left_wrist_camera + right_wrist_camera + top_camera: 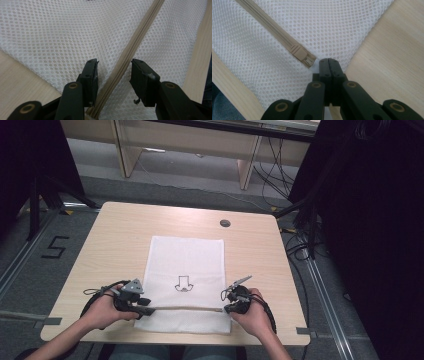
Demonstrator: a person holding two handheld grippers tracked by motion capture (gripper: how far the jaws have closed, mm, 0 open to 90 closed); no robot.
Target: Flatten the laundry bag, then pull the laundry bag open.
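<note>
A white mesh laundry bag (186,282) is laid flat on the wooden table (110,245), its long side running away from the person. The beige zipper (185,308) is used here as the landmark; it crosses the bag near the edge closest to the person.

At the zipper's left end, the left gripper (113,72) is held with its jaws spread apart, one on each side of the zipper tape, and nothing is clamped between them. At the zipper's right end, the right gripper (328,62) is seen with its jaws pressed together just beside the beige end stop (301,55); a pinch of mesh at the bag's corner appears to be caught between them, though the contact itself is largely hidden by the jaws.

The zipper teeth are seen meshed along the whole visible length, so the bag is judged to be closed. No slider or pull tab can be made out. The work is judged to be at an early stage: one corner is anchored, the opposite end is only straddled, and the grasping and drawing of the zipper is left to be done.

Beyond the zipper, towards the bag's middle, a small black outline drawing (183,284) is printed; no words can be read in it. On the floor to the left of the table, the figure "5" (55,247) is marked.
</note>
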